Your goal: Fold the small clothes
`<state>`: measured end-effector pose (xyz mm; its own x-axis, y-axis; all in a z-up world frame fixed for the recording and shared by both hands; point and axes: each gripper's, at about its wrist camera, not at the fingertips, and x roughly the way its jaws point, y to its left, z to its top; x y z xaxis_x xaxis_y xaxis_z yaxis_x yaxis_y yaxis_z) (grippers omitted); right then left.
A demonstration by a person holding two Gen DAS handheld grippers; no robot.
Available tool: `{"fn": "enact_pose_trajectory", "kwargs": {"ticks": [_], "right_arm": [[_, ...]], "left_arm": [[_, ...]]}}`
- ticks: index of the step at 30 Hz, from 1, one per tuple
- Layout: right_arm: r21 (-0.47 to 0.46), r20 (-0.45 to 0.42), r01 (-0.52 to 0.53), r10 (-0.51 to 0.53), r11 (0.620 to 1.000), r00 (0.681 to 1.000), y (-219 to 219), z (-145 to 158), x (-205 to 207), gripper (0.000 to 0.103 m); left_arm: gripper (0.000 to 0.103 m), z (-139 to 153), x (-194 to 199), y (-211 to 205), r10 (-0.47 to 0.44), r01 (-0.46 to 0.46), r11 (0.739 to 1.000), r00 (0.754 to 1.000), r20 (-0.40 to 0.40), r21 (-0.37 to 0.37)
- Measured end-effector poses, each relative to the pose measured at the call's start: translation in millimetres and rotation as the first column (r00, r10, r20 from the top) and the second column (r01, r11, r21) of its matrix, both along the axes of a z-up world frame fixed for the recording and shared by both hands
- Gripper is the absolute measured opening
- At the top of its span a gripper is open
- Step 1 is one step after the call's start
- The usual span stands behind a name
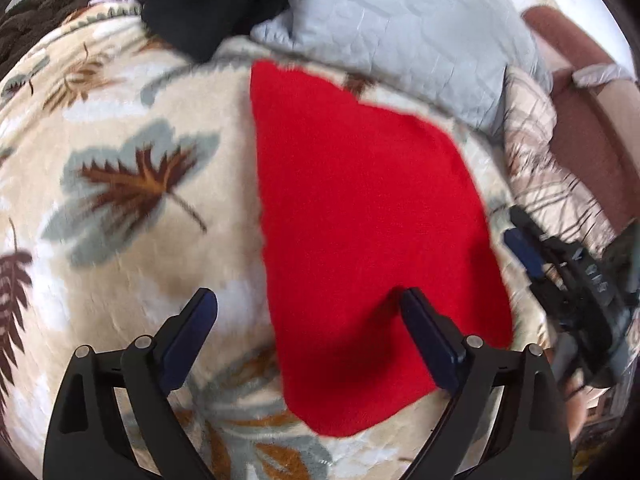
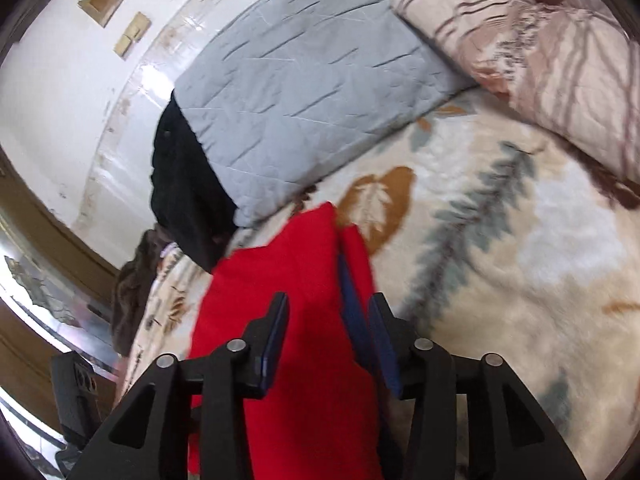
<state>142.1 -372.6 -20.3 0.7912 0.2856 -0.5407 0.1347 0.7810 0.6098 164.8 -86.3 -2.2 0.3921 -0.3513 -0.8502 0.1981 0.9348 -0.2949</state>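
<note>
Spreading over most of both views, a leaf-patterned blanket (image 1: 120, 184) is seen covering the bed, with a grey quilted pillow (image 1: 400, 32), a striped pillow (image 2: 540, 48) and a black garment (image 1: 208, 4) at its far side. On the blanket a red cloth (image 1: 360, 220) is laid flat, apparently already folded into a narrow panel. The left tongs (image 1: 308, 300) are held wide over its near edge, nothing between them. The right tongs (image 2: 328, 312) are opened moderately, red fabric lying between the fingers, but no grip is shown.

The next fold is judged best made by pinching both near corners squarely, lifting low, and carrying the edge evenly to the far end so no skew is introduced.

Only in the left view is the whole outline of the cloth shown, with the right tongs beside its edge. Only in the right view are a wall, a dark blue strip against the cloth and the cloth's raised far corner revealed.
</note>
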Motion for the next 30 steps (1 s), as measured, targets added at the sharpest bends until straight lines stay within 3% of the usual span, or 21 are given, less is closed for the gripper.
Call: {"fn": "enact_pose_trajectory", "kwargs": {"ticks": [2, 3, 4, 6, 7, 10, 13, 15, 17, 19, 23, 24, 26, 28, 30], "right_arm": [[-0.018, -0.033, -0.050, 0.049, 0.999, 0.998, 9, -8, 17, 0.046], [-0.050, -0.065, -0.080, 0.076, 0.996, 0.995, 15, -13, 23, 0.038], [-0.116, -0.118, -0.096, 0.082, 0.989, 0.990, 22, -20, 33, 0.015], [-0.124, -0.121, -0.081, 0.066, 0.989, 0.990, 20, -22, 35, 0.015], [-0.100, -0.111, -0.068, 0.057, 0.993, 0.992, 17, -18, 34, 0.015], [-0.081, -0.028, -0.039, 0.036, 0.996, 0.999, 11, -1, 32, 0.025], [-0.078, -0.007, -0.054, 0.054, 0.995, 0.999, 13, 0, 40, 0.038], [-0.122, -0.081, -0.092, 0.083, 0.988, 0.993, 20, -11, 52, 0.038], [-0.136, -0.207, -0.123, 0.094, 0.983, 0.974, 21, -37, 67, 0.042], [-0.018, -0.185, -0.075, 0.070, 0.997, 0.980, 5, -41, 63, 0.042], [-0.043, -0.104, -0.002, -0.003, 0.999, 0.995, -8, -21, 47, 0.050], [-0.014, -0.096, -0.011, 0.010, 1.000, 0.995, -9, -23, 47, 0.052], [0.041, -0.137, -0.063, 0.068, 0.997, 0.988, -6, -34, 57, 0.056], [0.009, -0.225, -0.088, 0.088, 0.996, 0.970, 4, -53, 65, 0.059], [0.026, -0.205, -0.065, 0.069, 0.998, 0.976, 2, -49, 60, 0.059]], "left_arm": [[0.094, 6, 12, -1, -0.003, 0.003, 1.000, 1.000, 0.001, -0.027], [0.094, 6, 18, -3, -0.001, 0.001, 1.000, 1.000, -0.002, -0.024], [0.094, 2, 26, -8, -0.004, 0.004, 1.000, 1.000, -0.007, -0.006], [0.095, -10, 38, -17, -0.017, 0.018, 0.999, 0.999, -0.040, 0.033], [0.095, -15, 43, -19, -0.023, 0.024, 1.000, 0.998, -0.066, 0.018], [0.094, -10, 49, -17, -0.036, 0.030, 0.997, 0.996, -0.081, -0.070], [0.094, -4, 58, -10, -0.027, 0.019, 0.992, 0.998, -0.061, -0.127], [0.094, -8, 68, -4, -0.009, -0.002, 0.989, 0.997, -0.072, -0.147], [0.095, -28, 82, -1, 0.026, -0.041, 0.992, 0.991, -0.130, -0.116], [0.095, -47, 88, 2, 0.022, -0.061, 0.983, 0.975, -0.221, -0.172], [0.095, -39, 85, 14, 0.014, -0.066, 0.968, 0.977, -0.212, -0.241], [0.095, -37, 84, 17, 0.015, -0.068, 0.964, 0.979, -0.203, -0.258], [0.095, -43, 84, 17, 0.008, -0.065, 0.964, 0.976, -0.216, -0.260], [0.096, -51, 86, 14, -0.003, -0.062, 0.961, 0.972, -0.234, -0.270], [0.096, -48, 86, 13, -0.008, -0.059, 0.961, 0.971, -0.239, -0.271]]}}
